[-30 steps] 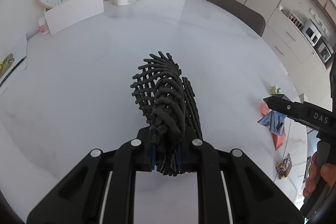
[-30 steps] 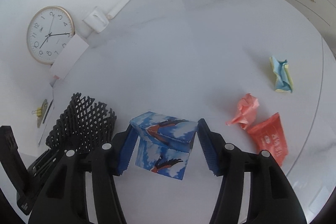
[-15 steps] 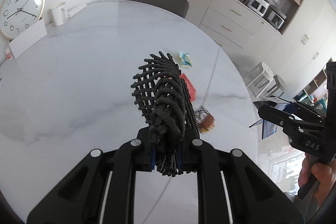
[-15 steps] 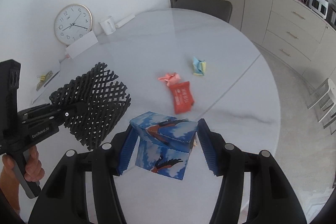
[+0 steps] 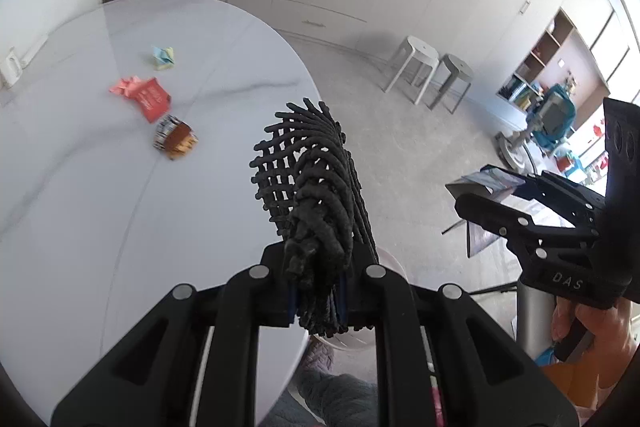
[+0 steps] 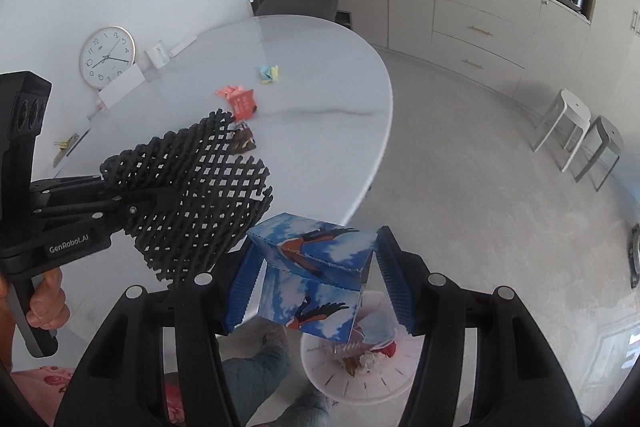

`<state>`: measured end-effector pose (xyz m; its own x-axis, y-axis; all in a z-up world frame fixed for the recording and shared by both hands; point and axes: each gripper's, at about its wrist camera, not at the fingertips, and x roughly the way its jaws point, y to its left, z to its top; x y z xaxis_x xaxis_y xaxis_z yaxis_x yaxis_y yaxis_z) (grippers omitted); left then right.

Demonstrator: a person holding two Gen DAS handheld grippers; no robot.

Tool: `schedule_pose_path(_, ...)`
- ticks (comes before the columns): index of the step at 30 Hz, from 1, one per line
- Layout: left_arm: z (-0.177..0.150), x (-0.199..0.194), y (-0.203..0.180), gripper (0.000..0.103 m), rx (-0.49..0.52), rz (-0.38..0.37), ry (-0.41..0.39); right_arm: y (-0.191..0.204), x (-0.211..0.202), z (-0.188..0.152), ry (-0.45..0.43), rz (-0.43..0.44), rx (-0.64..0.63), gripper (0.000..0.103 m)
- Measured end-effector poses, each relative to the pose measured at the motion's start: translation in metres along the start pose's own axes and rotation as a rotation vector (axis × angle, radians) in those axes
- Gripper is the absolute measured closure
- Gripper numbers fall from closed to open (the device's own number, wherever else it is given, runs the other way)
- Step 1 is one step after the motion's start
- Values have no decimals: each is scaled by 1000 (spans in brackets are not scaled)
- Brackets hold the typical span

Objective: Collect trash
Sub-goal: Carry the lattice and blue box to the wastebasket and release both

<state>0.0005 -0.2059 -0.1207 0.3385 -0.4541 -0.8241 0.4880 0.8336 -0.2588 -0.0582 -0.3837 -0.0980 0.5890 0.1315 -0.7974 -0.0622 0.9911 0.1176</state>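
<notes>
Left gripper [image 5: 316,301]: pressed together on a black foam mesh sleeve [image 5: 316,187], carried above the table's rounded edge.
Right gripper [image 6: 316,281]: pinching a blue printed paper box [image 6: 316,277] between its blue pads, out past the table's edge and over a white bin [image 6: 360,371] on the floor.
Bin: some wrappers already lie inside.
Table [image 6: 320,67]: a white marble top; an orange packet [image 6: 243,103] touches a crumpled pink paper [image 6: 226,91] near the middle, a brown wrapper [image 6: 243,141] lies closer to the near edge, and a blue-yellow paper wad [image 6: 269,74] sits farther back.
Far edge: a clock [image 6: 107,57] leans on the wall beside a white mug [image 6: 157,57].
</notes>
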Motion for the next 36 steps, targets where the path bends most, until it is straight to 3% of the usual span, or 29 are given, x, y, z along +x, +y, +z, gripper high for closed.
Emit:
schedule_pose_path(5, -25, 29, -52, 89, 55, -61, 102, -39, -9, -38, 22, -40, 85, 45)
schedule_pose_path(10, -45, 59, -96, 89, 125, -67, 169, -67, -17, -64, 26, -56, 156, 45)
schedule_pose_path(17, -55, 102, -125, 89, 176, -83, 263, -91, -17, -88, 37, -66, 198, 45)
schedule_pose_path(18, -57, 108, -129, 85, 179, -86, 280, -94, -16, -89, 40, -65, 203, 45)
schedule_pose_path(21, -65, 119, -133, 48, 175, -68, 298, -104, -13, -96, 49, -63, 219, 45)
schedule_pose_path(22, -67, 118, -134, 44, 174, -51, 290, -107, -12, -98, 53, -62, 224, 45)
schedule_pose_path(36, -52, 93, -124, 27, 151, 13, 245, -121, 5, -109, 88, -12, 238, 45)
